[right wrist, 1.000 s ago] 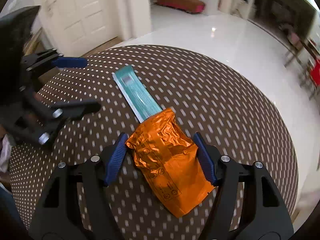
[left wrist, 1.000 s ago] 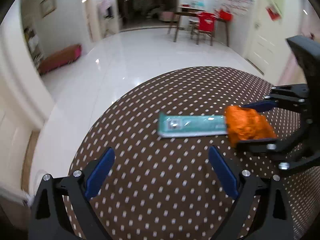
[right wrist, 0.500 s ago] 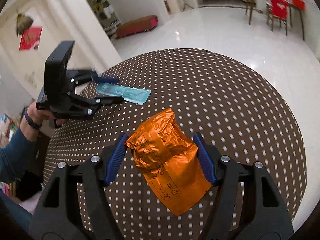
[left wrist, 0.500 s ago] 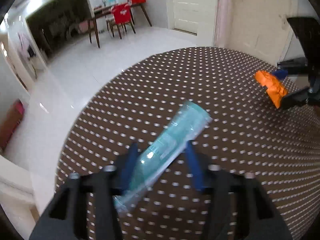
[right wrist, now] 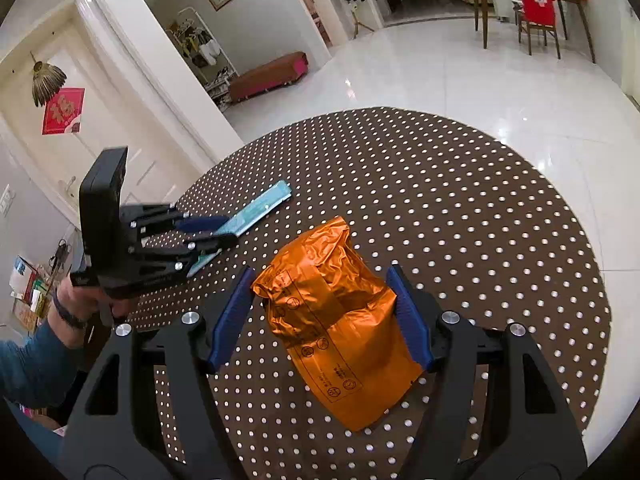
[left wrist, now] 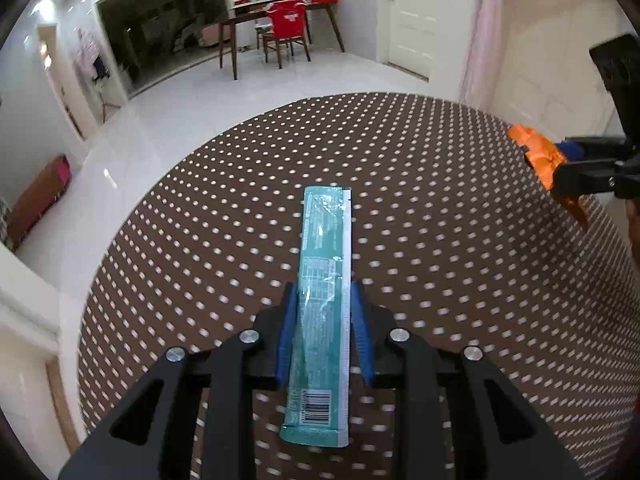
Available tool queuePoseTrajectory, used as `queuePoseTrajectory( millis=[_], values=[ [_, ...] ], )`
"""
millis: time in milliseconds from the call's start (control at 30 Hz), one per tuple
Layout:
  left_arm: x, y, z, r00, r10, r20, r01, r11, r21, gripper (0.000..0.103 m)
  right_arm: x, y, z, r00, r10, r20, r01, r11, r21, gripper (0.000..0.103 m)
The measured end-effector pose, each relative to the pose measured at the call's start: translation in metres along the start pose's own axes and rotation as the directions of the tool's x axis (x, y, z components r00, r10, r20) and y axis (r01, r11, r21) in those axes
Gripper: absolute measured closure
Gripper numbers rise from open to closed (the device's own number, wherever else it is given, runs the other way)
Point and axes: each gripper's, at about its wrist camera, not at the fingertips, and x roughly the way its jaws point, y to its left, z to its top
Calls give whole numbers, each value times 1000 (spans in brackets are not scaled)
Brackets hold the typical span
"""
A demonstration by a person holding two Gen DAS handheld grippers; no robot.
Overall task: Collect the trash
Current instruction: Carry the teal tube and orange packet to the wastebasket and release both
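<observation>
A long teal wrapper (left wrist: 325, 280) lies lengthwise between the blue pads of my left gripper (left wrist: 323, 294), which is shut on it above the round brown dotted table (left wrist: 440, 200). The wrapper (right wrist: 260, 210) and the left gripper (right wrist: 222, 230) also show in the right wrist view at the left. My right gripper (right wrist: 320, 276) is shut on a crumpled orange foil bag (right wrist: 332, 300), held over the table (right wrist: 480, 208). In the left wrist view the orange bag (left wrist: 538, 152) shows at the far right, in the right gripper (left wrist: 560, 160).
White tiled floor (left wrist: 200, 112) surrounds the table. A wooden desk with a red-draped chair (left wrist: 286, 28) stands far behind. A low red bench (right wrist: 268, 74) sits by the wall. A white pillar (right wrist: 152, 64) and doors are close to the table's left side.
My left gripper has closed on the teal wrapper and turned it lengthwise in its jaws. My right gripper, still holding the orange bag, has moved away to the right.
</observation>
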Motion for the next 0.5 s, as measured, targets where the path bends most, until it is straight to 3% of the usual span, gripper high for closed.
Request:
queuePoseTrajectory(
  millis=[133, 300, 500],
  values=[
    [-17, -24, 5, 998, -22, 54, 24, 999, -30, 77, -15, -5, -3, 999, -15, 34, 14, 1000, 11, 37],
    [-33, -57, 34, 990, -55, 129, 64, 996, -64, 77, -48, -27, -1, 994, -49, 94, 44, 998, 46, 37],
    [-37, -119, 72, 977, -111, 184, 126, 989, -75, 77, -98, -76, -14, 979, -116, 170, 89, 983, 159, 37]
  ],
)
